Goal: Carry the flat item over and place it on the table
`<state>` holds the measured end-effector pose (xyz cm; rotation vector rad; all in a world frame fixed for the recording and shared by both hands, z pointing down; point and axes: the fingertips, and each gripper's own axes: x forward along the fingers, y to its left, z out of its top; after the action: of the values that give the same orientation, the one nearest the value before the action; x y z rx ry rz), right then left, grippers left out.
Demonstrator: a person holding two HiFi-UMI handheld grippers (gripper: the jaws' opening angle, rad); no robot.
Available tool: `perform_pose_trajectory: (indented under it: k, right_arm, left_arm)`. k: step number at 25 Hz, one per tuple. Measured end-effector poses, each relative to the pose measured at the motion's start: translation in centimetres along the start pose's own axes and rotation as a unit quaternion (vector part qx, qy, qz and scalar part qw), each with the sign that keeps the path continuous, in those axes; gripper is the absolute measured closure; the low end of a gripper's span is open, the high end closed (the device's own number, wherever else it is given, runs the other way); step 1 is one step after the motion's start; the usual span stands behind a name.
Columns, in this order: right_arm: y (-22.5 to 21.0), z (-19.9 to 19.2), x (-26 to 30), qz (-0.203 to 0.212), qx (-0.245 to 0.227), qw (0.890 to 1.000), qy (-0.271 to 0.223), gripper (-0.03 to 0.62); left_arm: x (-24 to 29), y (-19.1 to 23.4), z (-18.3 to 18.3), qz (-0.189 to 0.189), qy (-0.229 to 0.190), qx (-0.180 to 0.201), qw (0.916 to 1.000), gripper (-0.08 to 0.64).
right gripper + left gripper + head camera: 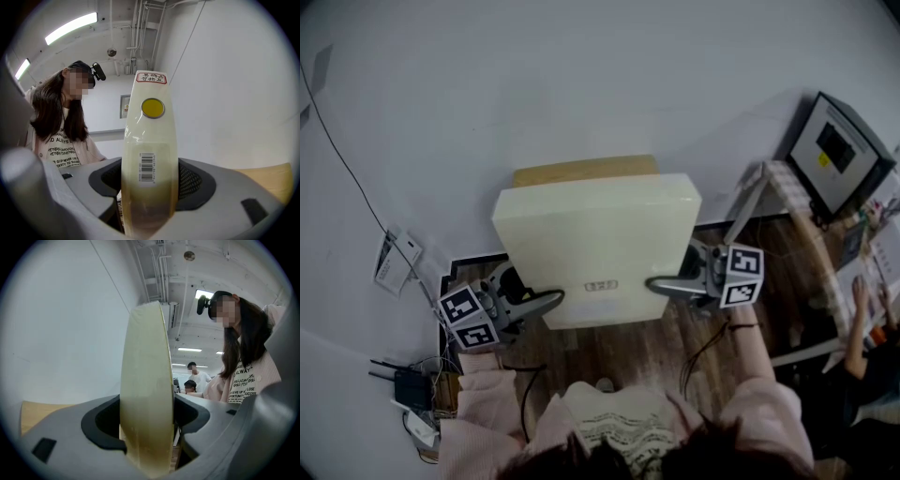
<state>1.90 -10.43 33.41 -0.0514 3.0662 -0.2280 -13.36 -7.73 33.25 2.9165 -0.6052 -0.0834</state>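
A flat cream-coloured box (598, 246) is held level in the air between my two grippers, above the wooden floor. My left gripper (551, 300) is shut on its left edge, and my right gripper (659, 284) is shut on its right edge. In the left gripper view the box's edge (146, 394) stands upright between the grey jaws (146, 425). The right gripper view shows the other edge of the box (151, 154), with a barcode label and a yellow round sticker, pinched between the jaws (150, 187). A light wooden table (585, 171) shows just beyond the box's far edge.
A white wall (534, 75) rises behind the table, with a thin cable running down it. A monitor (838, 150) and a desk with a person's hand stand at the right. A black router (412, 386) and cables lie on the floor at lower left.
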Motion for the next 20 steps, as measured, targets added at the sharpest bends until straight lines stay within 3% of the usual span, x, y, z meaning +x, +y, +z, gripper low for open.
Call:
perform_pose_trajectory:
  k: [20]
  right_arm:
    - [-8.3,-1.9,1.8,0.004,-0.011,1.000,0.016,0.291]
  left_arm:
    - [1.7,7.9,-1.1,0.015,0.016,0.019,0.9996,0.246]
